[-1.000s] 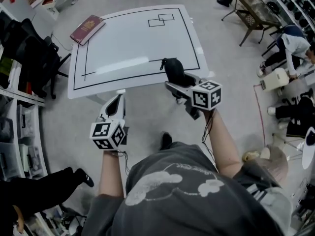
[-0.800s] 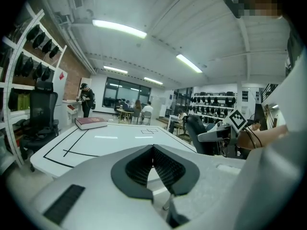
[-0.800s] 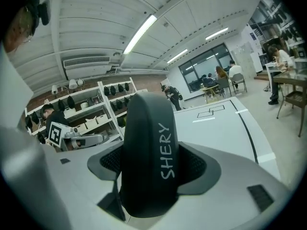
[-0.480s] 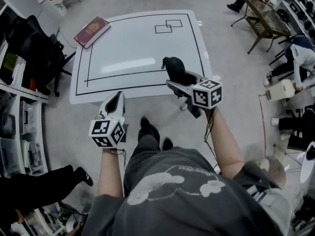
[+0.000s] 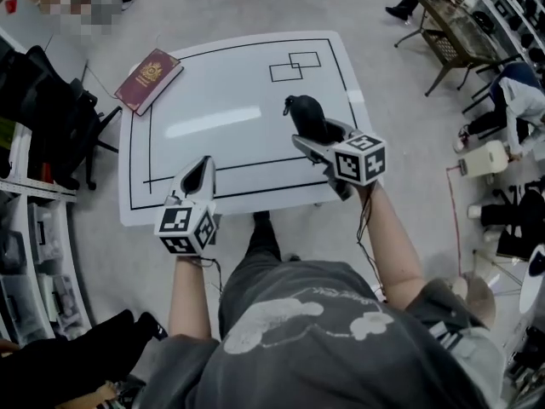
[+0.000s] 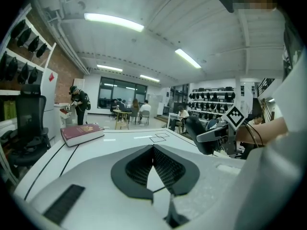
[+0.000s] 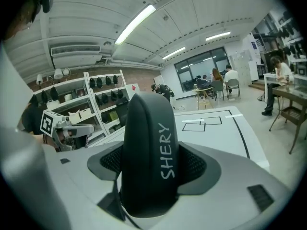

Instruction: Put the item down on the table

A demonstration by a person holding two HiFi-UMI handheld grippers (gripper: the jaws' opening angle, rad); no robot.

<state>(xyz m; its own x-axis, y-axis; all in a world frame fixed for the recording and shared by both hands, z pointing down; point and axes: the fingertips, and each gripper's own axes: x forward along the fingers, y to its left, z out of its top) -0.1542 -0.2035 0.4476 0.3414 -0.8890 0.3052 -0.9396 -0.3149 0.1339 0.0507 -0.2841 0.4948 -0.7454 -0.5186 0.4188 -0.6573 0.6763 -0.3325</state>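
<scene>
A black oblong case (image 5: 306, 116) printed "SHERY" (image 7: 148, 152) is clamped upright between the jaws of my right gripper (image 5: 317, 131), which is shut on it. It hangs above the right part of the white table (image 5: 230, 83), inside the black border line. The right gripper (image 7: 151, 164) grips the case across its width. My left gripper (image 5: 203, 165) hovers over the table's near edge at the left, shut (image 6: 153, 150) and empty. The left gripper view shows the case (image 6: 199, 133) off to the right.
A dark red book (image 5: 149, 78) lies on the table's far left corner. Two small overlapping rectangles (image 5: 295, 65) are drawn at the far right. A black office chair (image 5: 60, 100) stands left of the table. People and furniture (image 5: 460, 32) are at the right.
The person has stepped closer to the table. Both grippers now hang over its near part instead of in front of its edge. The case stays in the right gripper.
</scene>
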